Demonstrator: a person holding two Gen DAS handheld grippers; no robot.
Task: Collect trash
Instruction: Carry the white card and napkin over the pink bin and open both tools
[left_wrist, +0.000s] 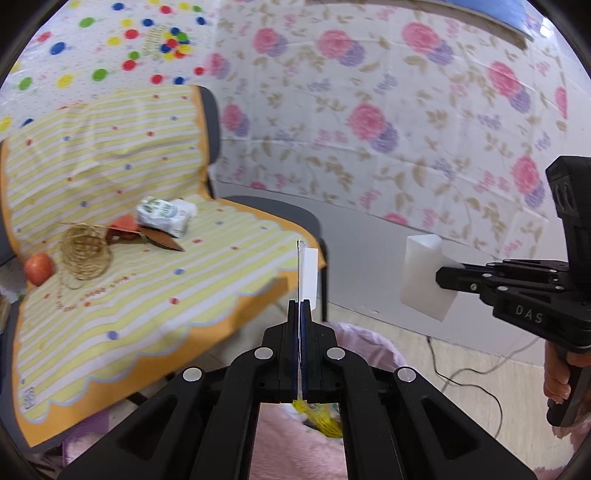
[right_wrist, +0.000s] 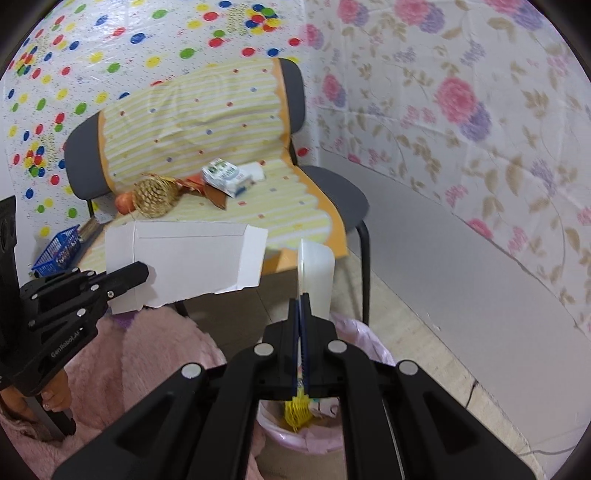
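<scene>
Each gripper holds a piece of white card. My left gripper (left_wrist: 300, 308) is shut on a flattened white card piece (left_wrist: 308, 275), seen wide and flat in the right wrist view (right_wrist: 184, 262). My right gripper (right_wrist: 301, 301) is shut on a smaller white card piece (right_wrist: 317, 280), which also shows in the left wrist view (left_wrist: 424, 280). Both hang above a bin with a pink liner (right_wrist: 373, 347) that holds yellow net trash (right_wrist: 295, 410). On the chair lie a crushed milk carton (right_wrist: 225, 175) and brown card scraps (right_wrist: 214, 195).
The chair (right_wrist: 343, 195) has a yellow striped cloth (left_wrist: 129, 288). On it are a woven straw ball (right_wrist: 153, 197) and a red apple (right_wrist: 123, 203). A blue basket (right_wrist: 55, 254) stands left. A pink fluffy rug (right_wrist: 162, 350) and a black cable (left_wrist: 465, 380) lie on the floor.
</scene>
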